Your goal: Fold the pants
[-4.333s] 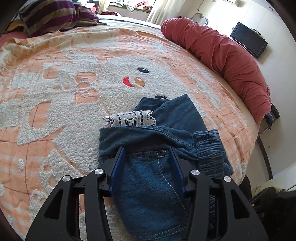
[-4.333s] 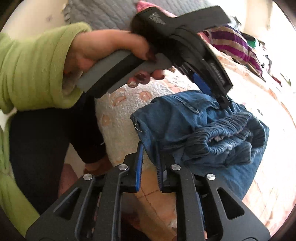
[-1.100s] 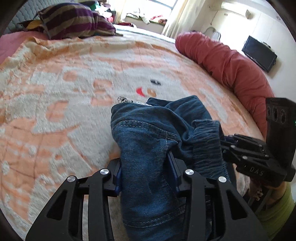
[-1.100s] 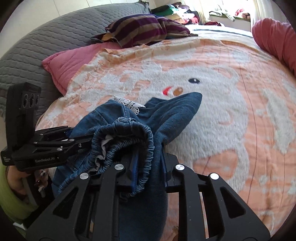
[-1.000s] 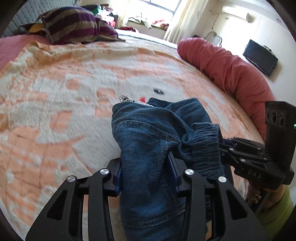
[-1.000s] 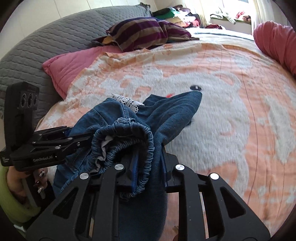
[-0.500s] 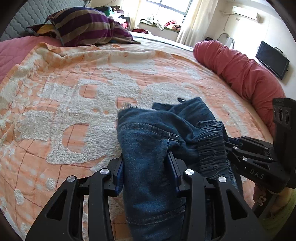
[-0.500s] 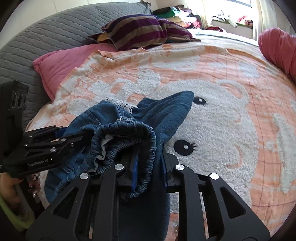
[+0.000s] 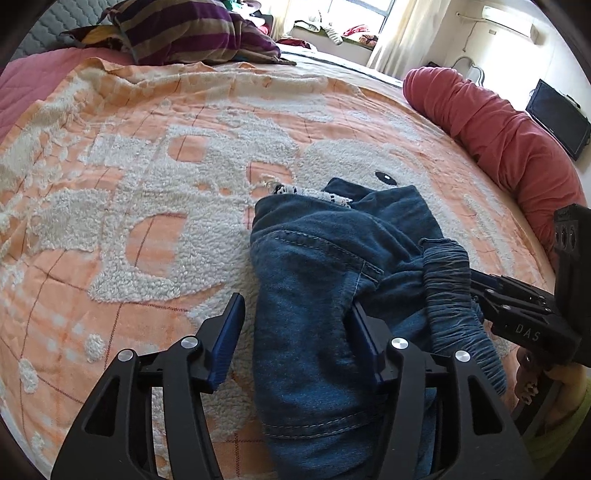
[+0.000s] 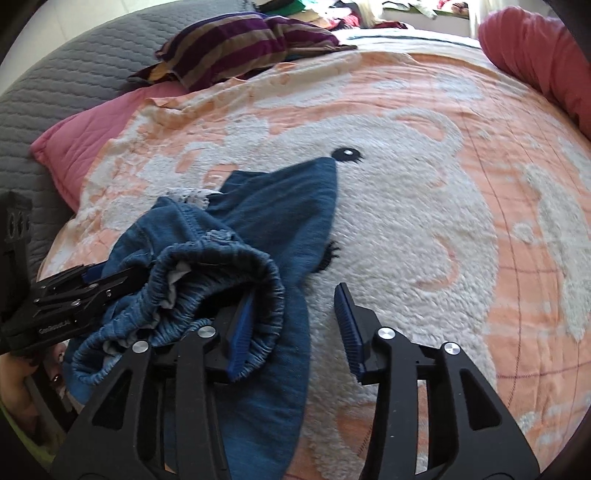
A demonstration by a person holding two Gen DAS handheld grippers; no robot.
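From the left wrist view, a striped pillow (image 9: 192,33) is seen at the far left, then the orange blanket (image 9: 110,177) with its fuzzy white pattern, then a long red bolster (image 9: 509,147) and a dark screen (image 9: 557,118) on the wall at the far right; that screen isn't caught by the right wrist view at all. What is only given by the right wrist view is the grey quilted headboard (image 10: 55,74) and a pink pillow (image 10: 85,140) at the left.

The pants (image 9: 332,295) are lying bunched on the blanket, near its front edge. The left gripper (image 9: 295,328) is spread wide, with a fold of denim sitting in the gap: the right blue pad is touching the cloth, the left one is clear of it, so nothing is pinched. The gathered waistband (image 9: 454,295) is seen just right of it, running up against the right gripper (image 9: 476,284).

In the right wrist view the left gripper (image 10: 92,277) is poking into the pile from the left. The right gripper (image 10: 295,317) is also parted wide; the left pad is tucked inside the waistband (image 10: 221,269) opening, the right pad is over bare blanket.

Soft, thick blue denim, ribbed elastic at the waist, a bit of white lace (image 10: 188,195) showing at the far end.
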